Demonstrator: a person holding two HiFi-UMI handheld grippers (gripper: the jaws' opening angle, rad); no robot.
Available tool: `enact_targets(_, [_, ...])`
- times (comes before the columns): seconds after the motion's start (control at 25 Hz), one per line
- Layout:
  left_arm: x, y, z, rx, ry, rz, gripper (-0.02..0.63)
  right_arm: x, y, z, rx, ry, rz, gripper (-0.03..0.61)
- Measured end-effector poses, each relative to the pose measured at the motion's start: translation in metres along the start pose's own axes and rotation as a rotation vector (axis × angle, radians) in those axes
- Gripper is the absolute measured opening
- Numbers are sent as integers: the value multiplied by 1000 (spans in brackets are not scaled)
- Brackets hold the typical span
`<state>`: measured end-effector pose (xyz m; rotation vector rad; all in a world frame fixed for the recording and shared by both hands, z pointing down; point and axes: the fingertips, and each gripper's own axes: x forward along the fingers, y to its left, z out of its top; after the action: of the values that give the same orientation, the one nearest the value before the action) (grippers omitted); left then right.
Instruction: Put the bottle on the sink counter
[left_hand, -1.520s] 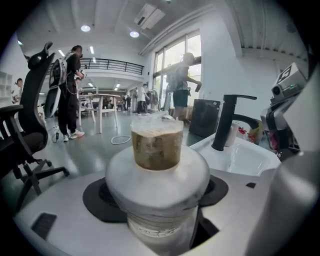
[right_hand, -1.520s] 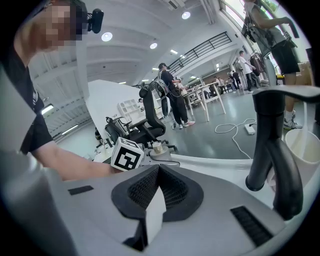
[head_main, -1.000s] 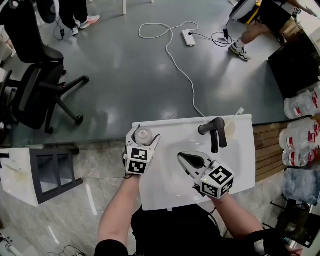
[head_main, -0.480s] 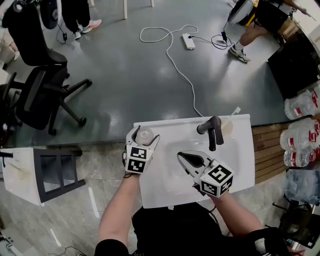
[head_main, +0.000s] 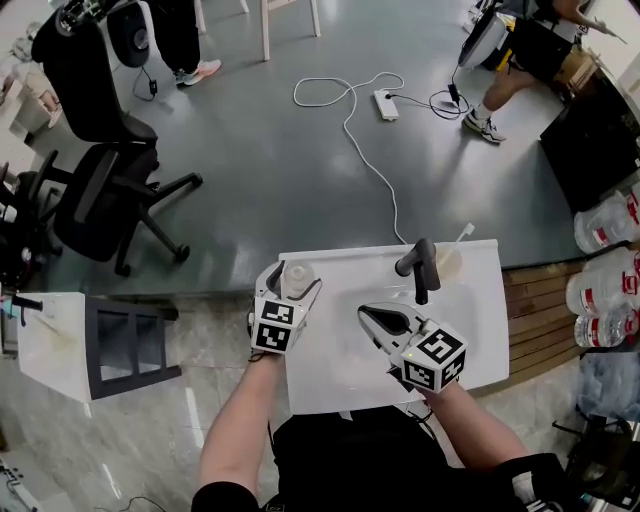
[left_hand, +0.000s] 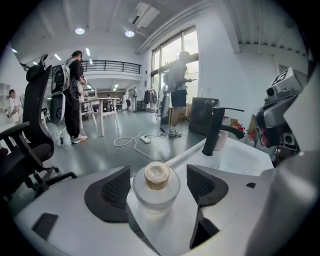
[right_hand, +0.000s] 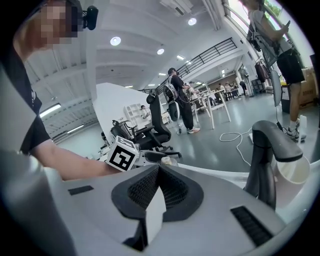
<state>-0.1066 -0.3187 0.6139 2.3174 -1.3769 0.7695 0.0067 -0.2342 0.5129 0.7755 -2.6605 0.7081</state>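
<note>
One bottle (left_hand: 156, 186) upright on white sink counter (head_main: 480, 300), between parted jaws of left gripper (head_main: 289, 276). Right gripper (right_hand: 157, 172) closed, empty. One black faucet (head_main: 422, 268), one cup (head_main: 449, 262). Grey floor (head_main: 300, 170), open office.

open basin, crowded far edge
tap (head_main: 420, 268) and cup (head_main: 449, 263) block the counter's (head_main: 485, 322) far right; bottle (head_main: 296, 276) takes the far left.

At lower centre, a clear bottle (left_hand: 156, 194) with a tan cap stands untouched between the left gripper's (left_hand: 158, 173) parted jaws; black faucet (left_hand: 214, 133) right of centre
</note>
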Motion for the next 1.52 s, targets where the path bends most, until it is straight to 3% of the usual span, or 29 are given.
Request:
enact_targets(0.48, [-52,-17,31,35,-59,111,348,-40,-1,11,-29,-39,30,15])
enact_targets(0.56, [-63,-22,39,39,-80,138,305,-49,-3,12,-28,-50,34,15])
enact_targets(0.64, [-76,-25,48,42,-111,164,180,-57,-5,14,-26,-66,40,14])
enact_targets(1.0, [-108,-60,67,43,-165,154,46,-87,-14,20,-34,-106,55,15])
enact_targets(1.16, [-121,-75,76,43,-180,150,15,-99,-16,25,-36,-153,61,14])
enact_targets(1.36, [-153,-76,89,-64,-273,168,14,-107,-17,30,-16,-223,35,14])
enact_targets(1.52, [-168,-68,89,-73,-286,174,8,-96,-5,29,-34,-222,25,14])
